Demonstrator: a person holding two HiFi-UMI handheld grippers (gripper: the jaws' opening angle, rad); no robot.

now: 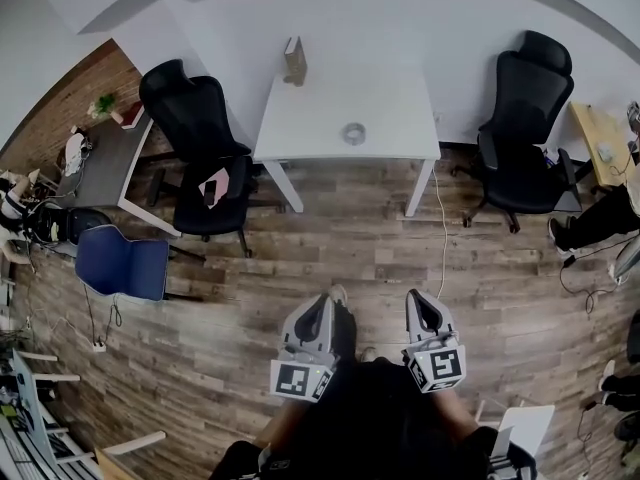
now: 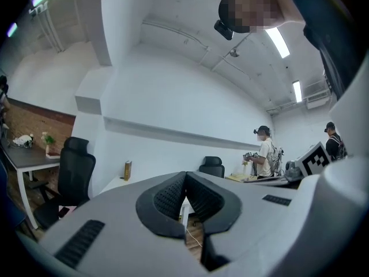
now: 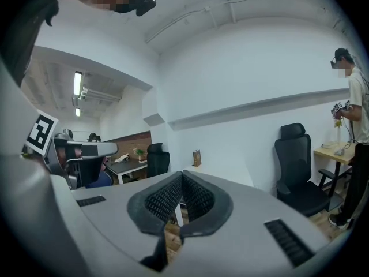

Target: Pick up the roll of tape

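A grey roll of tape (image 1: pixel 354 133) lies flat near the front edge of a white table (image 1: pixel 310 118) far ahead in the head view. My left gripper (image 1: pixel 322 306) and right gripper (image 1: pixel 421 303) hang side by side low in that view, well short of the table, over wooden floor. Both are shut with nothing between the pads. The left gripper view shows its ribbed pads (image 2: pixel 170 196) pressed together, pointing level at the table (image 2: pixel 115 184). The right gripper's pads (image 3: pixel 196 198) also meet. The tape is hidden in both gripper views.
A small brown box (image 1: pixel 294 60) stands at the table's back left. Black office chairs stand left (image 1: pixel 200 148) and right (image 1: pixel 525 118) of the table, and a blue chair (image 1: pixel 125 263) stands nearer left. A grey desk (image 1: pixel 100 163) is at far left. A person (image 2: pixel 266 154) stands at a bench to the right.
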